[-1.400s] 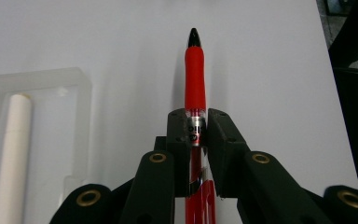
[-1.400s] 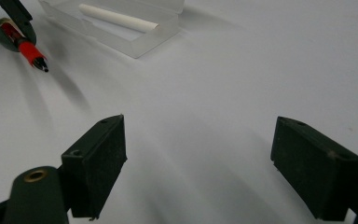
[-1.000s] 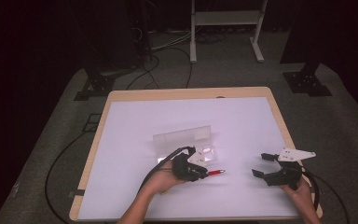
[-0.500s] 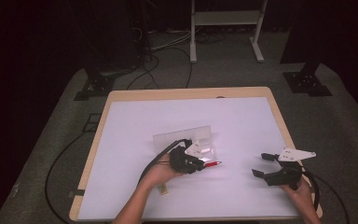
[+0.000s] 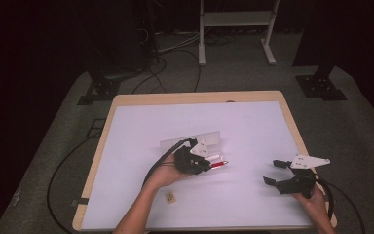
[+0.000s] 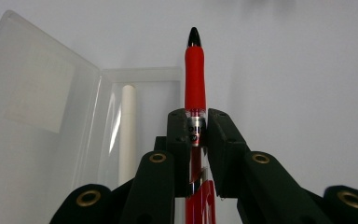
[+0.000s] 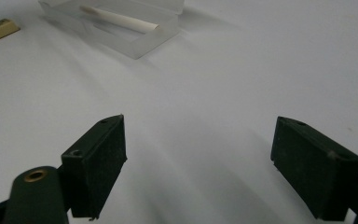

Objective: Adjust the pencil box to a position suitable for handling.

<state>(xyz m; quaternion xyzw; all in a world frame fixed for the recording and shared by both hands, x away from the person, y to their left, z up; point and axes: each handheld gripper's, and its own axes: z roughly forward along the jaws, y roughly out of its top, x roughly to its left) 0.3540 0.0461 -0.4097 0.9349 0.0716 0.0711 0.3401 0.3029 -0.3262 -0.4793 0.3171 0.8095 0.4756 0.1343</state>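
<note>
My left gripper (image 5: pixel 209 164) (image 6: pixel 196 123) is shut on a red pen (image 6: pixel 195 79) (image 5: pixel 218 164), whose black tip points away from me toward the right of the table. Just beyond it lies a clear plastic case (image 5: pixel 213 141) (image 6: pixel 74 116) (image 7: pixel 135 32), open with its lid folded back, and a white stick (image 6: pixel 127 126) (image 7: pixel 121 19) rests inside. The pen hangs beside the case's right edge, a little above the white table (image 5: pixel 253 126). My right gripper (image 5: pixel 271 171) (image 7: pixel 200 154) is open at the table's right front, with nothing between its jaws.
A small tan eraser (image 5: pixel 171 197) (image 7: pixel 0 28) lies near the front of the table beside the left forearm. Cables and black stand feet sit on the grey floor behind the table, along with a white frame (image 5: pixel 233 19).
The left gripper has carried the red pen a short way back and up, toward the clear case. The right gripper has stayed where it was.
</note>
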